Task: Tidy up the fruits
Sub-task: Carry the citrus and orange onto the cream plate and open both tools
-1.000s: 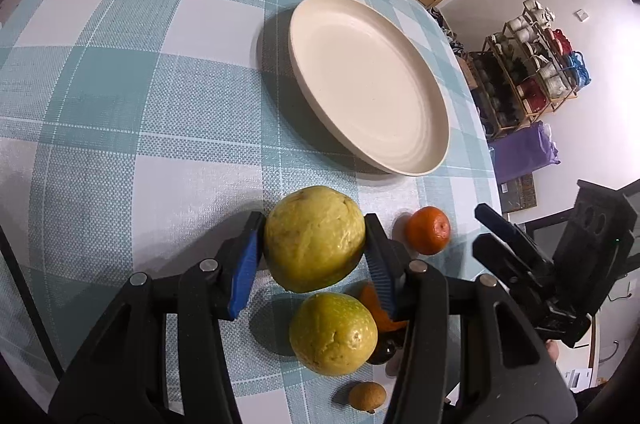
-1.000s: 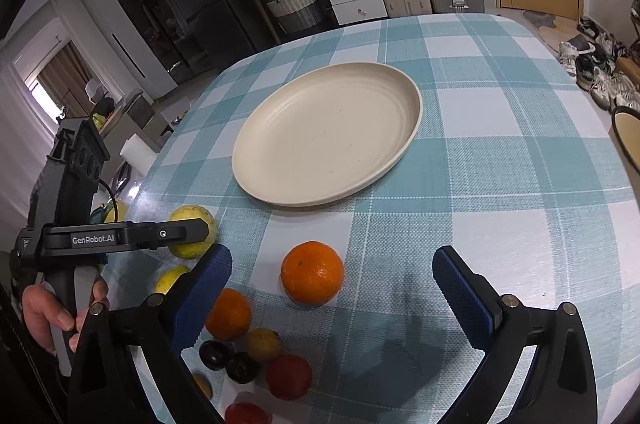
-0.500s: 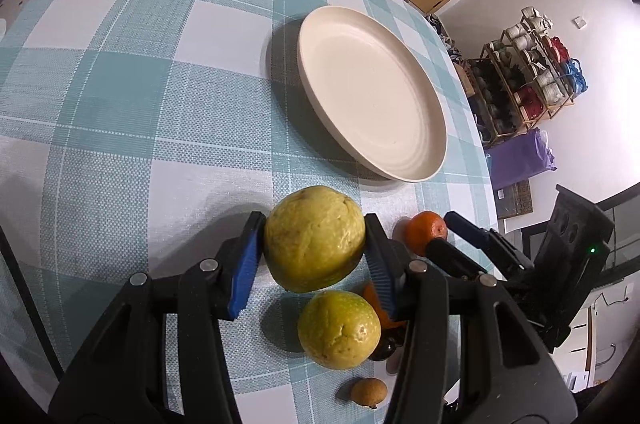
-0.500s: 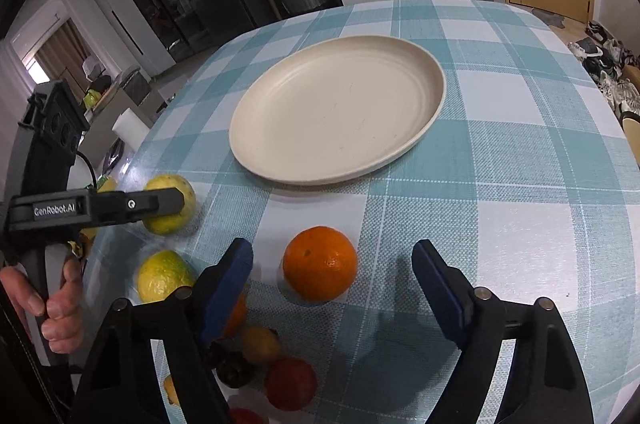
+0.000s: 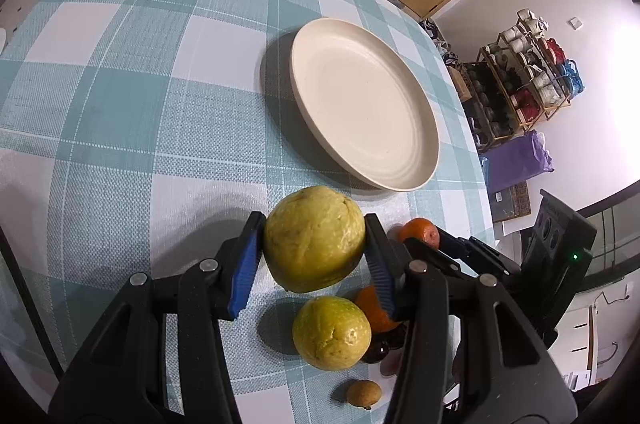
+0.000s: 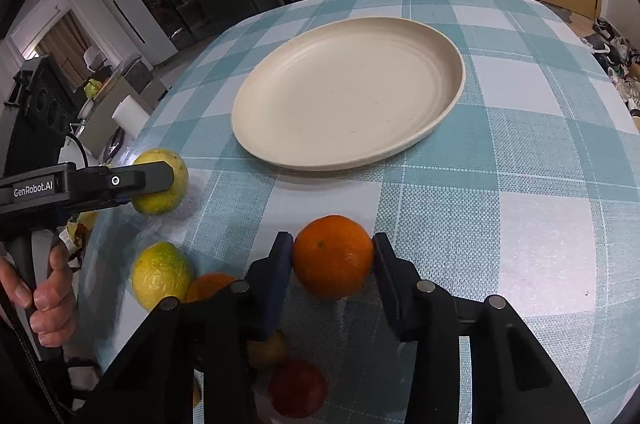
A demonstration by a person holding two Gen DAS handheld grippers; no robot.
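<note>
A cream plate (image 5: 364, 107) (image 6: 348, 91) sits bare on the checked tablecloth. My left gripper (image 5: 314, 220) is shut on a large yellow-green fruit (image 5: 314, 240) (image 6: 168, 199), held just above the cloth near the plate. In the right wrist view my right gripper (image 6: 332, 240) has its jaws closing, and both blue pads touch the sides of an orange (image 6: 332, 258) that rests on the cloth. The left wrist view shows that orange (image 5: 418, 230) partly hidden behind the right gripper's fingers.
A loose pile lies near the table's edge: a second yellow-green fruit (image 5: 331, 332) (image 6: 162, 276), another orange (image 6: 208, 286), dark plums (image 5: 376, 350), a small brown fruit (image 5: 363, 392) and a red fruit (image 6: 298, 388). A person's hand (image 6: 48, 304) holds the left gripper's handle.
The right gripper's jaws came from wide apart to close onto the orange as it dropped a little toward it. The left gripper kept still with its fruit.
</note>
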